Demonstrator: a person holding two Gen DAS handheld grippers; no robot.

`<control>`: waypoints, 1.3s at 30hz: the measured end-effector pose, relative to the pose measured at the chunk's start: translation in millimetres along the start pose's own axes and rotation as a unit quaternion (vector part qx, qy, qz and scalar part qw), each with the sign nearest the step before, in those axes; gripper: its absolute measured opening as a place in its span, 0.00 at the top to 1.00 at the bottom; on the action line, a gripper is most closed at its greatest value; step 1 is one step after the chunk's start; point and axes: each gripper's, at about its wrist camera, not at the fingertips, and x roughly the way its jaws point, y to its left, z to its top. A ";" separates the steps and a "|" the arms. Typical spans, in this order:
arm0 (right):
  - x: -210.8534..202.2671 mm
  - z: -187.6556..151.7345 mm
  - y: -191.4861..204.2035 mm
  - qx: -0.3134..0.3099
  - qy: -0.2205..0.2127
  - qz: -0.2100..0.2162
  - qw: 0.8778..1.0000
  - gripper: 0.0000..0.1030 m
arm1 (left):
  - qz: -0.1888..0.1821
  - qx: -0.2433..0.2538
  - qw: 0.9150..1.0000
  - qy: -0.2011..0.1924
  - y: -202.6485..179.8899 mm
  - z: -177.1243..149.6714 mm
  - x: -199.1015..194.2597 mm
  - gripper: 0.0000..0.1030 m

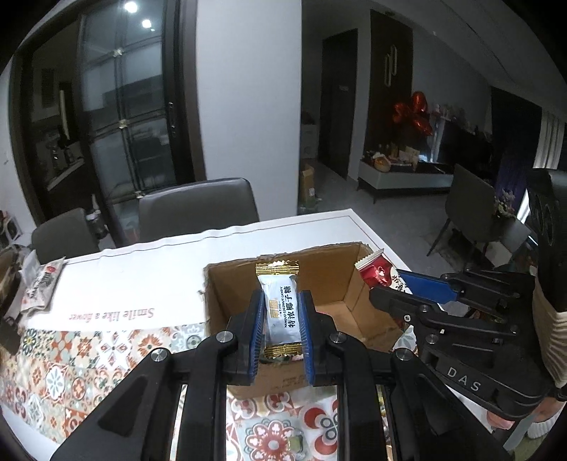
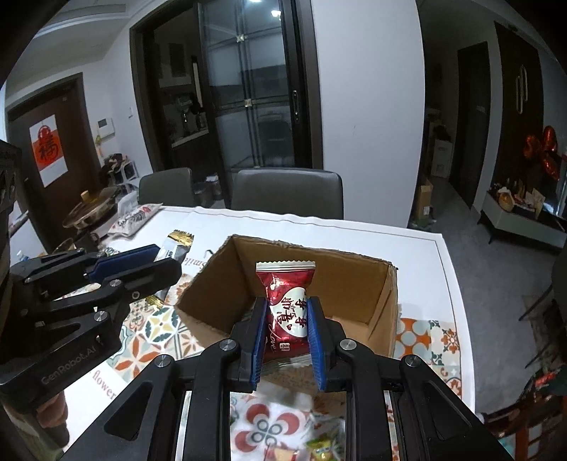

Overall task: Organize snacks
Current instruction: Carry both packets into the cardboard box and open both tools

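Both tongs were loaded and over the cardboard box [image 2: 290, 283] on the bench: left tongs [image 1: 281, 321] clamped a white coconut candy [image 1: 280, 308], right tongs [image 2: 287, 328] a red candy [image 2: 287, 305], so next, likely 2 clean releases inside.

Past the jaws stood a white table [image 2: 407, 234] with a flowery tablecloth [image 1: 71, 358]. Two grey chairs [image 2: 288, 193] sat at its far side. Behind them was a white wall [image 2: 368, 106] and a dark glass sliding door [image 2: 248, 85]. Round ceiling lights [image 1: 131, 6] shone in the glass. The floor [image 1: 400, 220] was grey. Far off to the right of the jaws, red heart balloons [image 1: 414, 113] hung over a low cabinet [image 1: 404, 177]. To the left, a brown door [image 2: 49, 149] had a red paper sign [image 2: 48, 150].
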 end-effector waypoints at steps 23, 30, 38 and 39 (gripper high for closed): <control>16.6 -10.9 -16.9 0.018 0.022 -0.029 0.999 0.58 | 0.030 -0.014 0.999 0.023 -1.1 -19.1 0.4 0.53; 0.7 -29.7 -5.8 0.007 0.052 -0.021 0.998 0.58 | 0.028 -0.021 0.999 0.023 -5.6 -50.3 -21.0 0.52; -14.4 -63.7 -5.7 0.031 0.058 -0.007 0.998 0.58 | 0.033 -0.014 0.999 0.019 -19.5 -77.4 -37.2 0.52; -14.3 -68.8 -6.6 0.034 0.062 -0.006 0.997 0.58 | 0.033 -0.014 0.999 0.023 -20.5 -80.7 -37.2 0.52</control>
